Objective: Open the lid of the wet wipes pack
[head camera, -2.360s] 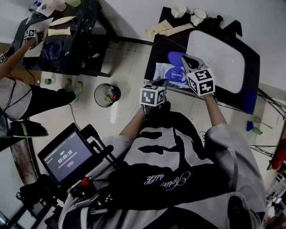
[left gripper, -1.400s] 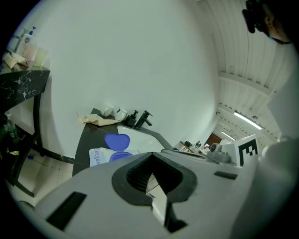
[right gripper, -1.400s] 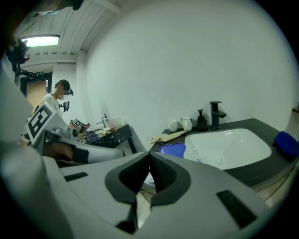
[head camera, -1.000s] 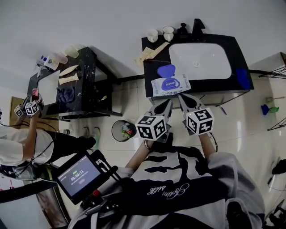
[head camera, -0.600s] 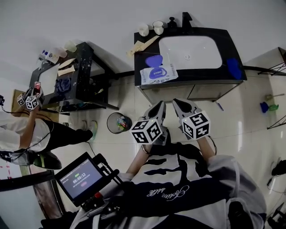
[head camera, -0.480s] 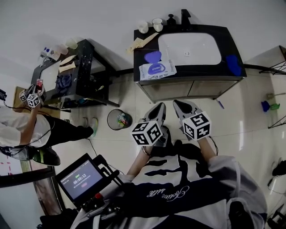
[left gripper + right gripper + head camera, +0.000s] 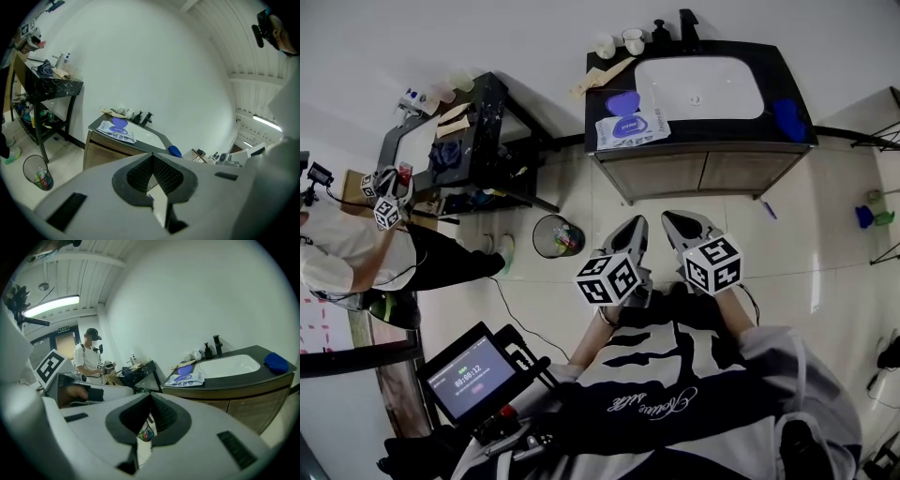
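Wet wipes pack (image 7: 633, 129) farther away

Dark desk (image 7: 731, 131) with an inset white basin (image 7: 698, 89). On its left end lies the wet wipes pack (image 7: 635, 129), purple lid (image 7: 622, 101) flipped open. Beige strips (image 7: 605, 75) and two cups (image 7: 603, 45) sit at the back left corner. A blue object (image 7: 789, 119) rests at the right end.
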`<state>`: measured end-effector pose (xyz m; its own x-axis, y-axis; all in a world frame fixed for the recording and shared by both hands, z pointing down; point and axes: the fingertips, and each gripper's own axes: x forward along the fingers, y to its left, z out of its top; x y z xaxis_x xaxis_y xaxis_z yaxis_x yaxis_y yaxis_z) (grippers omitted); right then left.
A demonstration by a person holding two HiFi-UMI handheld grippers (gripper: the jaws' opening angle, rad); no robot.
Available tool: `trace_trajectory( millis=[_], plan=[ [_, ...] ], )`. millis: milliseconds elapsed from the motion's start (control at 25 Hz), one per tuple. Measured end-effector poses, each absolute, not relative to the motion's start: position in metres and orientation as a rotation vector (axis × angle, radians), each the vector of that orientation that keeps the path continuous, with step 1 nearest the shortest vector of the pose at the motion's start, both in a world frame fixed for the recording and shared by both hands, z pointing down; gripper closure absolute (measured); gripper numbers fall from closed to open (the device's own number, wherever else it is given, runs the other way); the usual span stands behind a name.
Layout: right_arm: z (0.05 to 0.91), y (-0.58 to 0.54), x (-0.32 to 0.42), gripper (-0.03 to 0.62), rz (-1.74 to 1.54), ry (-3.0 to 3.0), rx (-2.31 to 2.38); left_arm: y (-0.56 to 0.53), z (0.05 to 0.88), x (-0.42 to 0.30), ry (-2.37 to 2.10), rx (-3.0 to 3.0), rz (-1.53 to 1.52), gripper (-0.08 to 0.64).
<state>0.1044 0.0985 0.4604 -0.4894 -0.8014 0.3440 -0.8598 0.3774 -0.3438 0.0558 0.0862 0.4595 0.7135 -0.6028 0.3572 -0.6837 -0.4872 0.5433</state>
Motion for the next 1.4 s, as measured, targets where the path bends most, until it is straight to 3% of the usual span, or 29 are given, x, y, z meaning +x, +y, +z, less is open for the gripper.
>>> trace_trajectory(
  millis=[840, 1400],
  plan=[
    [0.447, 0.107, 0.044, 0.594, 0.636, -2.477, 1.627, 0.099, 0.461, -0.001, -0.930, 2.310, 0.152, 0.561],
    [0.457, 0.117, 0.046, 0.594, 0.632, -2.461, 1.693, 0.101, 0.469, -0.001, -0.915, 2.405, 0.195, 0.561]
  ],
)
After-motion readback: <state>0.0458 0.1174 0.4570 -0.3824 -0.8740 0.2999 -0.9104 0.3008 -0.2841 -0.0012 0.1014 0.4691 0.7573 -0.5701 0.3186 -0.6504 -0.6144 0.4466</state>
